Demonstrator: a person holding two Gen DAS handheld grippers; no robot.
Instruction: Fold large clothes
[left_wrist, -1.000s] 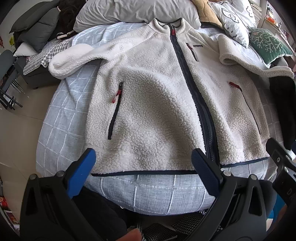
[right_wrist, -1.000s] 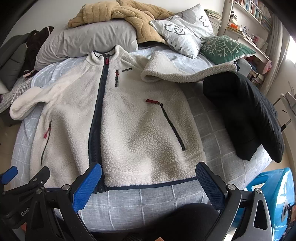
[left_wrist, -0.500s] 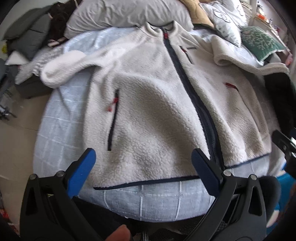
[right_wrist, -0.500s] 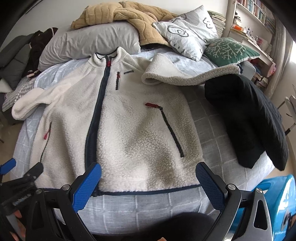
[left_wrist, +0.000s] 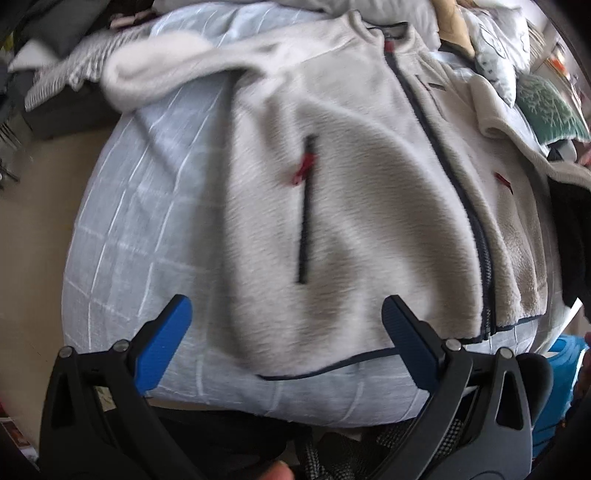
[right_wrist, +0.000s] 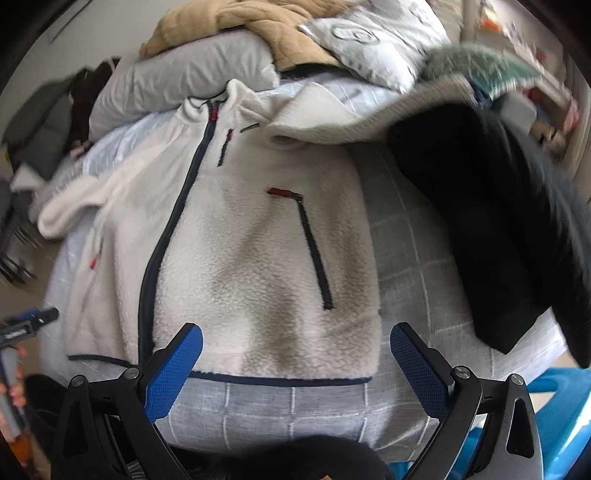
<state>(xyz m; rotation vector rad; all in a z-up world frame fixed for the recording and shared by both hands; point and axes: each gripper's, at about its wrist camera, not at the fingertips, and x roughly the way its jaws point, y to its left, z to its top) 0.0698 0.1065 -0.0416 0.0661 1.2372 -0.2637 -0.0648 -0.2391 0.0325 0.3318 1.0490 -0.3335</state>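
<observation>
A cream fleece jacket (left_wrist: 362, 206) with a navy zip and navy hem lies flat, front up, on a bed with a pale blue checked cover (left_wrist: 133, 206); it also shows in the right wrist view (right_wrist: 243, 251). Its left sleeve (left_wrist: 155, 74) stretches out to the side; its right sleeve (right_wrist: 354, 122) is folded across the top. My left gripper (left_wrist: 284, 343) is open and empty above the hem, left of the zip. My right gripper (right_wrist: 295, 369) is open and empty above the hem, right of the zip. The left gripper also shows at the right wrist view's left edge (right_wrist: 26, 325).
A black jacket (right_wrist: 498, 229) lies on the bed's right side. Pillows (right_wrist: 184, 85), a tan blanket (right_wrist: 258, 33) and a green cushion (right_wrist: 476, 62) pile at the head. A blue plastic item (right_wrist: 554, 398) stands at the lower right. Floor (left_wrist: 40, 206) lies to the left.
Both grippers have moved forward and down toward the jacket's hem, the left one also shifting leftward. Both stay open. The jacket has not moved.
</observation>
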